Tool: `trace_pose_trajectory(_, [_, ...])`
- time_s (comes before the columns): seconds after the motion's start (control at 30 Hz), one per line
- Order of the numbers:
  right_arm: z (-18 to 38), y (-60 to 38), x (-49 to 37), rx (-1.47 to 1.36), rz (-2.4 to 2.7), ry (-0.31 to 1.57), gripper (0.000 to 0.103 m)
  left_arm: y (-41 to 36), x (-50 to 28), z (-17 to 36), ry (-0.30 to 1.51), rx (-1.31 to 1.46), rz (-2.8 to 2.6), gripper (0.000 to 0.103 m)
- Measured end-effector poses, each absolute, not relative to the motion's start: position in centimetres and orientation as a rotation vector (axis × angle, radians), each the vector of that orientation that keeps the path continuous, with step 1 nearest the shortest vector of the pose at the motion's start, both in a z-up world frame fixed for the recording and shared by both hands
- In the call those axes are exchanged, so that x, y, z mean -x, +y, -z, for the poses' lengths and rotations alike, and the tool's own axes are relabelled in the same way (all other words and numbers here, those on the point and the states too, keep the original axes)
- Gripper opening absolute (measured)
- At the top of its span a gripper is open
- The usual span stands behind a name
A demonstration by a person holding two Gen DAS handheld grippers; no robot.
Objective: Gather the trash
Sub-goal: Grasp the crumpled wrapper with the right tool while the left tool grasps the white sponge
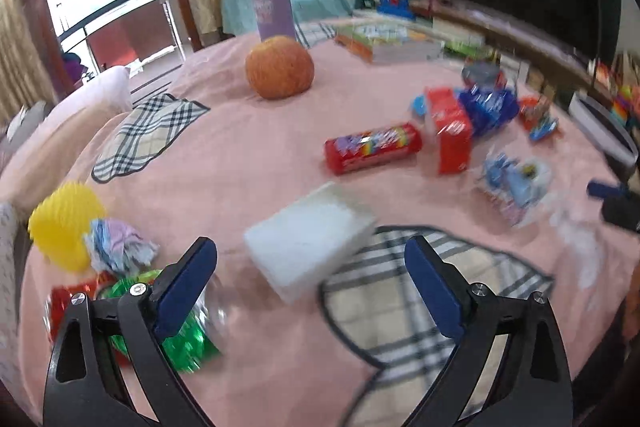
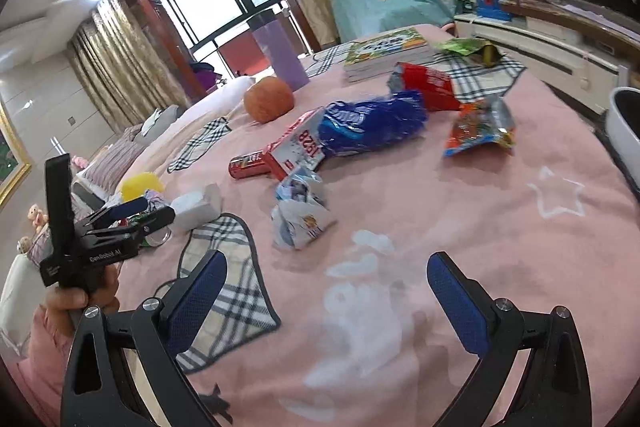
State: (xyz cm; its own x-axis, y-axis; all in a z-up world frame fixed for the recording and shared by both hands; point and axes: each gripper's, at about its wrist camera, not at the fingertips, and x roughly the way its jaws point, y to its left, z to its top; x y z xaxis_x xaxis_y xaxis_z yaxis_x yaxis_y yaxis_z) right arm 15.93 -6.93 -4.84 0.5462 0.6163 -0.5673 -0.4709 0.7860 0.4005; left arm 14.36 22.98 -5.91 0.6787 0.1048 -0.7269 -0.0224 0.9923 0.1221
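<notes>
Showing only in the right wrist view: green wrapper (image 2: 464, 47) behind books (image 2: 386, 53).

Orange ball (image 1: 279, 67) on pink cloth (image 1: 240, 155), just before purple tumbler (image 1: 271, 1); book stack (image 2: 386, 53) behind.

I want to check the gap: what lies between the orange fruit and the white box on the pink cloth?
Only bare pink cloth lies between the orange fruit and the white box, shown in the left wrist view.
</notes>
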Motion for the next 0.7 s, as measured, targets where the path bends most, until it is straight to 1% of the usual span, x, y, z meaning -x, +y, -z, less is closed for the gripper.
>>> trace_pose_trajectory(0.2, [5.0,-4.5,-17.6,-0.200,-0.677,0.777,0.101,24.1,-16.5,7.6,0.907,-0.164,-0.062,0.097])
trace_pose_trajectory(0.37, [5.4,-2.6,-19.0,-0.174,-0.681,0.801,0.100,23.6,-16.8,8.5,0.930,-0.175,-0.045,0.097])
trace_pose_trajectory(0.4, [5.5,-2.3,-19.2,-0.165,-0.675,0.800,0.099,23.4,-16.8,8.6,0.930,-0.179,-0.038,0.094])
trace_pose_trajectory(0.43, [5.7,-2.0,-19.4,-0.149,-0.662,0.798,0.096,23.0,-16.7,8.8,0.931,-0.183,-0.028,0.082])
trace_pose_trajectory(0.47, [5.8,-1.8,-19.6,-0.135,-0.650,0.798,0.089,22.6,-16.6,8.9,0.939,-0.189,-0.022,0.078])
trace_pose_trajectory(0.5, [6.0,-1.6,-19.8,-0.122,-0.634,0.803,0.082,22.2,-16.5,9.0,0.937,-0.210,-0.045,0.076])
trace_pose_trajectory(0.53, [6.2,-1.5,-19.9,-0.118,-0.631,0.810,0.068,22.0,-16.4,9.0,0.931,-0.220,-0.057,0.069])
trace_pose_trajectory(0.57, [6.6,-1.3,-20.1,-0.114,-0.635,0.827,0.052,21.9,-16.2,9.0,0.926,-0.219,-0.067,0.067])
trace_pose_trajectory(0.63, [6.9,-1.4,-20.1,-0.109,-0.636,0.840,0.038,21.9,-15.7,8.6,0.916,-0.184,-0.071,0.061])
trace_pose_trajectory(0.67, [6.9,-1.6,-20.0,-0.104,-0.630,0.834,0.034,21.8,-15.4,8.4,0.910,-0.162,-0.061,0.061])
trace_pose_trajectory(0.7, [6.9,-1.9,-19.8,-0.107,-0.636,0.825,0.032,21.7,-15.1,8.1,0.899,-0.142,-0.048,0.060])
